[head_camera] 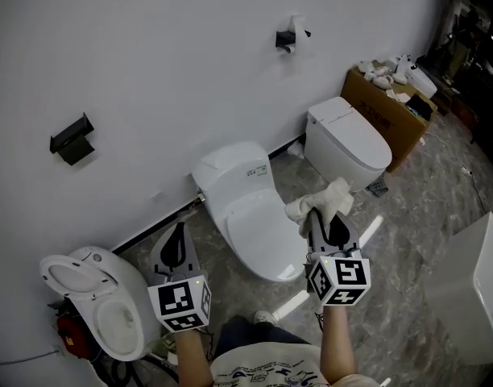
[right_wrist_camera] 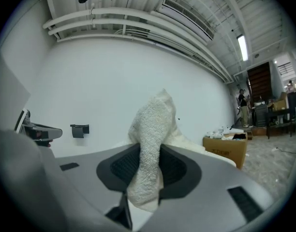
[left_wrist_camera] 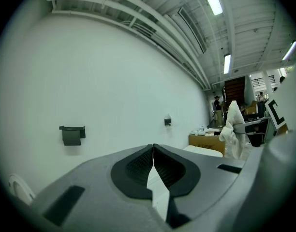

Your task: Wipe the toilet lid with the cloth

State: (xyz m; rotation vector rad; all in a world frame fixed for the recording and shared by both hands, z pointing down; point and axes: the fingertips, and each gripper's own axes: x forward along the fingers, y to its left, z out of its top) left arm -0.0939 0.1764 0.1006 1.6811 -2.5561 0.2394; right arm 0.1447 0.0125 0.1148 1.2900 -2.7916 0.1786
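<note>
One cloth [head_camera: 330, 197] in right hand-held gripper [head_camera: 327, 218], seemingly beside toilet lid [head_camera: 248, 226]

Hidden, cropped and too small to read

In the head view the cloth [head_camera: 327, 196] drapes over the tips of the right claw [head_camera: 323, 216], so its grip cannot be judged there, and cloth and claw overlap the right rim of the toilet lid [head_camera: 250, 228]. The white box [head_camera: 476, 297] runs off the right edge, and the person's forearms off the bottom. Print on the cardboard box [head_camera: 382, 118] is too small to read. In the left gripper view the left claw [left_wrist_camera: 153, 149] blocks the lower scene, and the white sliver below its closed jaws cannot be identified.
</note>
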